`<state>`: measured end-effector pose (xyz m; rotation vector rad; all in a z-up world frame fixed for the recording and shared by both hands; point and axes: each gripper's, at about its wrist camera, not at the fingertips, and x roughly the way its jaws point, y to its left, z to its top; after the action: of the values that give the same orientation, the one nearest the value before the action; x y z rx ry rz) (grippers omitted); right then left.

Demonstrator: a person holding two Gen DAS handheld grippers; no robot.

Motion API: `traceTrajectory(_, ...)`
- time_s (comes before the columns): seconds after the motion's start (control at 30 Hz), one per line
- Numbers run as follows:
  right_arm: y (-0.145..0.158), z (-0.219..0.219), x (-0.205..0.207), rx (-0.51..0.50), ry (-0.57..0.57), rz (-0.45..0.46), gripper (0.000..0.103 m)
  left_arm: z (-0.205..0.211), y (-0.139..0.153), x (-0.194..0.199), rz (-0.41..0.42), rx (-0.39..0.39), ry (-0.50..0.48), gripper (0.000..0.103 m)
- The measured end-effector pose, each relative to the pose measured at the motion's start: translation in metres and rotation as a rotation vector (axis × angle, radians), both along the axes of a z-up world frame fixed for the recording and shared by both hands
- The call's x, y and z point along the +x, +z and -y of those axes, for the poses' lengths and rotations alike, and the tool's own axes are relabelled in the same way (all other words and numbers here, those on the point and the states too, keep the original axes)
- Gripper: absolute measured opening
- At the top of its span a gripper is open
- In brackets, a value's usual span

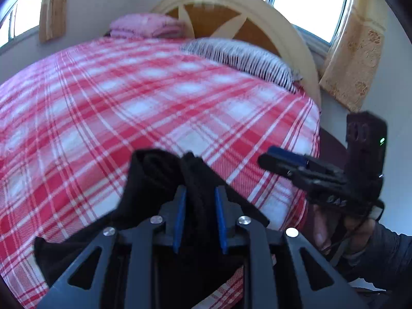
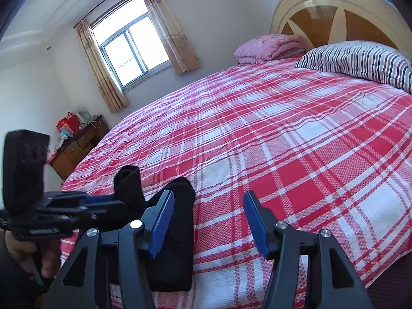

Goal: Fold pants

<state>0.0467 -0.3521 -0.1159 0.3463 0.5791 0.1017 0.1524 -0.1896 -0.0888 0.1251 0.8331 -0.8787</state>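
Left gripper clamped on black pants atop plaid bed; right gripper agape, empty.

Pants: black, plain. Bedspread: red-and-white plaid. Pillow: white with dark stripes. Folded blanket: pink, faint floral print. Headboard: cream frame with orange-brown panels. Curtains: tan, patterned. Walls were white. Left gripper and right gripper: black bodies, blue pads.
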Motion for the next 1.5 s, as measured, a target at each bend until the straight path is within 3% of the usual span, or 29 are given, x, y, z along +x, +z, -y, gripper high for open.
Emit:
traceTrajectory(0.03, 0.002, -0.002, -0.001, -0.007, 0.002, 0.014, 0.058, -0.01, 0.01, -0.004, 0.033, -0.024, 0.015, 0.036)
traceTrajectory(0.1, 0.011, -0.01, -0.008, -0.019, 0.015, 0.053, 0.058, -0.032, 0.026, -0.01, 0.107, -0.055, 0.063, 0.074)
traceTrajectory(0.2, 0.028, -0.037, -0.022, -0.064, 0.095, 0.119, 0.058, -0.072, 0.037, -0.018, 0.205, -0.068, 0.165, 0.093)
traceTrajectory(0.37, 0.039, -0.102, -0.033, -0.138, 0.348, 0.145, 0.058, -0.12, 0.003, -0.006, 0.121, -0.004, 0.306, 0.093)
traceTrajectory(0.47, 0.03, -0.134, -0.029, -0.226, 0.423, 0.085, 0.058, -0.134, -0.023, -0.003, 0.061, 0.029, 0.36, 0.093)
traceTrajectory(0.53, 0.018, -0.139, -0.021, -0.311, 0.36, 0.01, 0.058, -0.141, -0.034, -0.005, 0.038, 0.025, 0.382, 0.093)
traceTrajectory(0.63, 0.004, -0.119, -0.011, -0.297, 0.282, -0.098, 0.055, -0.14, -0.046, -0.005, 0.012, 0.02, 0.4, 0.093)
traceTrajectory(0.67, -0.001, -0.113, -0.009, -0.295, 0.27, -0.129, 0.042, -0.139, -0.049, -0.004, 0.008, 0.021, 0.402, 0.093)
traceTrajectory(0.77, -0.011, -0.094, -0.01, -0.268, 0.248, -0.181, 0.021, -0.132, -0.058, 0.001, 0.011, 0.044, 0.401, 0.093)
traceTrajectory(1.03, -0.028, -0.07, -0.011, -0.237, 0.208, -0.24, 0.014, -0.134, -0.085, 0.018, -0.027, 0.098, 0.466, 0.098)
traceTrajectory(1.3, -0.018, -0.082, -0.022, -0.321, 0.199, -0.237, 0.014, -0.147, -0.083, 0.02, -0.035, 0.052, 0.514, 0.103)
traceTrajectory(1.43, 0.012, -0.094, -0.028, -0.357, 0.172, -0.122, 0.015, -0.142, -0.069, 0.015, 0.066, 0.074, 0.523, 0.103)
traceTrajectory(1.5, 0.028, -0.109, -0.027, -0.372, 0.212, -0.046, 0.02, -0.142, -0.069, 0.02, 0.055, 0.062, 0.522, 0.103)
